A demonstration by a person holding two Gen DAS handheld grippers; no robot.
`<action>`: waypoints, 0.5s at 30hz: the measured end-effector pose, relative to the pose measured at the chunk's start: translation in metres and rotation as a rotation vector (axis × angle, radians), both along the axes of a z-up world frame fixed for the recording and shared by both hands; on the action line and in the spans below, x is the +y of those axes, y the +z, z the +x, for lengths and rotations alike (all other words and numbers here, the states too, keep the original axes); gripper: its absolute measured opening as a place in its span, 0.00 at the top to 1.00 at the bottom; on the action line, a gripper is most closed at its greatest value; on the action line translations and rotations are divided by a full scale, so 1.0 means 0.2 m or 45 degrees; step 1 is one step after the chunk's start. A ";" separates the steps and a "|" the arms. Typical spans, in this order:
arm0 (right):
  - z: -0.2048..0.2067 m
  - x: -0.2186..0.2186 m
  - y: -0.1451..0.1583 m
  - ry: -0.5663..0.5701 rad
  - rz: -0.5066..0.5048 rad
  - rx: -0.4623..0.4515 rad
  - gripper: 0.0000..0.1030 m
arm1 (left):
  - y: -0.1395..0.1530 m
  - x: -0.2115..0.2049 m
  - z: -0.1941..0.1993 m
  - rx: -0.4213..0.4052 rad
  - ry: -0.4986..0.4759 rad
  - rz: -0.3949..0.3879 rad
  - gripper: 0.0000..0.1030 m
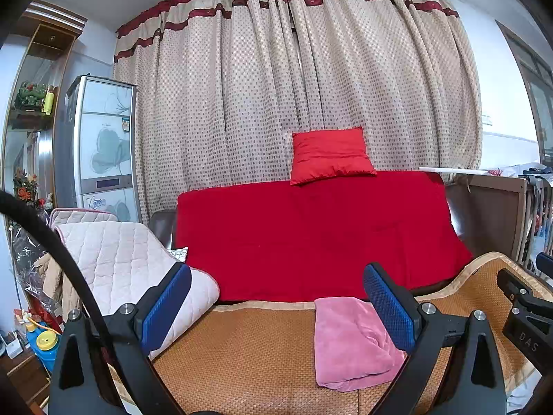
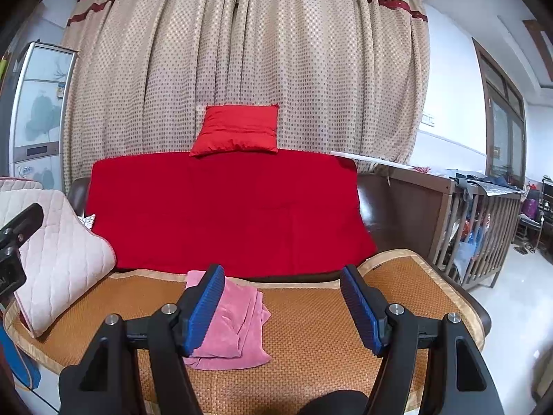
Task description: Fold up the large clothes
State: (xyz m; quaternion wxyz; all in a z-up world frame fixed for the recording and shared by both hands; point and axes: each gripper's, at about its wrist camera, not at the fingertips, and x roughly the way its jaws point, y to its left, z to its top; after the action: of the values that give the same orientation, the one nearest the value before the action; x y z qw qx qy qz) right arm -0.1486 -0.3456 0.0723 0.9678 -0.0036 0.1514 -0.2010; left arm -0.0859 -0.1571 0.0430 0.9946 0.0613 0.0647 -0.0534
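Note:
A pink garment (image 1: 349, 342) lies folded into a small bundle on the woven orange mat (image 1: 242, 356) that covers the sofa seat. It also shows in the right wrist view (image 2: 235, 325). My left gripper (image 1: 276, 307) is open and empty, held above the mat with the bundle next to its right finger. My right gripper (image 2: 281, 306) is open and empty, with the bundle partly behind its left finger (image 2: 204, 307). Part of the right gripper's body (image 1: 525, 314) shows at the right edge of the left wrist view.
A red blanket (image 2: 224, 211) covers the sofa back, with a red cushion (image 2: 238, 129) on top. A quilted pale cushion (image 2: 58, 259) leans at the seat's left end. A spotted curtain (image 1: 293, 86) hangs behind. A wooden crib (image 2: 477, 228) stands to the right, a fridge (image 1: 103, 145) to the left.

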 end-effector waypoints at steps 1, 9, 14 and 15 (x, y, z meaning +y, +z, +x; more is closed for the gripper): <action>0.00 0.00 0.00 0.001 0.000 0.000 0.29 | 0.00 0.00 0.00 -0.002 -0.001 0.000 0.03; 0.01 0.03 0.00 0.009 -0.011 0.004 0.29 | 0.00 -0.02 -0.01 0.000 -0.010 0.004 0.03; 0.01 0.04 0.00 0.014 -0.018 0.004 0.29 | 0.01 -0.01 -0.01 -0.003 -0.009 0.000 0.03; 0.01 0.05 0.00 0.016 -0.021 0.003 0.29 | 0.01 -0.01 -0.01 -0.006 -0.006 -0.003 0.03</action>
State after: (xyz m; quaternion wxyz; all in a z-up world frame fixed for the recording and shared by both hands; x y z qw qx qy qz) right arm -0.1458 -0.3359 0.0731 0.9688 -0.0127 0.1510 -0.1961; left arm -0.0884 -0.1592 0.0447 0.9947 0.0603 0.0620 -0.0559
